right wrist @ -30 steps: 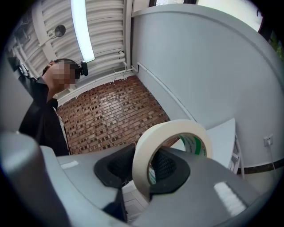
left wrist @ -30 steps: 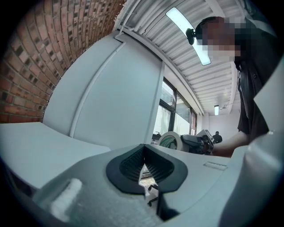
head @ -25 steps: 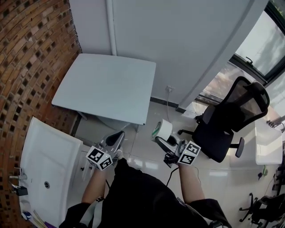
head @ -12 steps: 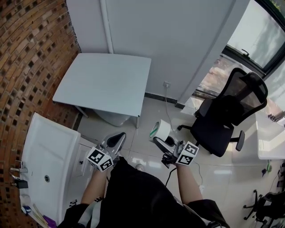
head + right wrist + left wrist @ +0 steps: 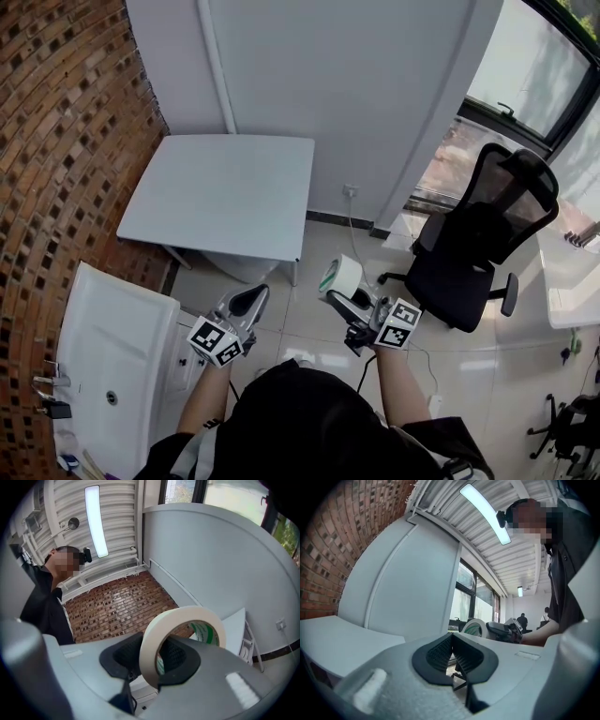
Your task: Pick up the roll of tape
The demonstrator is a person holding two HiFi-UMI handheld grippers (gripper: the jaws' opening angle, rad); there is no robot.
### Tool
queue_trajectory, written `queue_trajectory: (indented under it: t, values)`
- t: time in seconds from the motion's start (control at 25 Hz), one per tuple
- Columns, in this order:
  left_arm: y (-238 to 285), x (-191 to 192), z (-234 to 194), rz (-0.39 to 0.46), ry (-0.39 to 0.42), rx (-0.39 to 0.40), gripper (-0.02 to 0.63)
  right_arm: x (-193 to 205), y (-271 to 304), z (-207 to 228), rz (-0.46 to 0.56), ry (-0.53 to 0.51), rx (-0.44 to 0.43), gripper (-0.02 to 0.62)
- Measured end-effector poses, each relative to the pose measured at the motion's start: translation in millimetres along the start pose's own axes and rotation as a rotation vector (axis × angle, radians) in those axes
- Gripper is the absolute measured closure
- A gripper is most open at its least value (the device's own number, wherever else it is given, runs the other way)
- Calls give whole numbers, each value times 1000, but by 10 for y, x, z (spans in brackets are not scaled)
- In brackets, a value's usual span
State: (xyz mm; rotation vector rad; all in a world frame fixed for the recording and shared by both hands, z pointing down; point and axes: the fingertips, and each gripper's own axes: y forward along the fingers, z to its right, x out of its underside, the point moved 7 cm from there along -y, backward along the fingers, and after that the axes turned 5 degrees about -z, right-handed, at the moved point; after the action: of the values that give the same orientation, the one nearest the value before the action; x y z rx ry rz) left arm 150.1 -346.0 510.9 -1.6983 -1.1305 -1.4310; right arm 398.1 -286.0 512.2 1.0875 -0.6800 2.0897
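The roll of tape [image 5: 340, 275] is cream-white with a green printed core. It stands on edge between the jaws of my right gripper [image 5: 343, 292], which is shut on its wall, held in the air over the floor to the right of the table. In the right gripper view the roll of tape [image 5: 161, 634] fills the middle, its band clamped between the black pads. My left gripper [image 5: 246, 302] hangs lower left of the roll, near the table's front corner; in the left gripper view its pads [image 5: 457, 654] meet with nothing between them, and the roll of tape [image 5: 474, 627] shows beyond them.
A light grey table [image 5: 225, 192] stands against the white wall, beside a brick wall [image 5: 56, 141]. A white sink unit [image 5: 103, 356] is at lower left. A black office chair [image 5: 478, 244] stands to the right, by the window. The floor is glossy tile.
Both grippers have lifted a little and shifted slightly, the roll still held in the right one. The head view has tilted, so the table sits lower in the picture.
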Motion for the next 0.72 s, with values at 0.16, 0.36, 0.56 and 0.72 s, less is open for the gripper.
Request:
queue_trajectory:
  t: [0.16, 0.36, 0.56, 0.72]
  values:
    - [-106, -100, -114, 2, 39, -20, 603, 15, 156, 26, -17, -7, 0, 482]
    - [-395, -83, -369, 36, 4, -76, 604, 8, 388, 18, -34, -11, -27, 482]
    - [-659, -162, -544, 40, 16, -102, 604, 4, 672, -43, -62, -54, -68, 482]
    - [-824, -154, -623, 50, 0, -120, 604, 63, 882, -115, -88, -97, -76, 483]
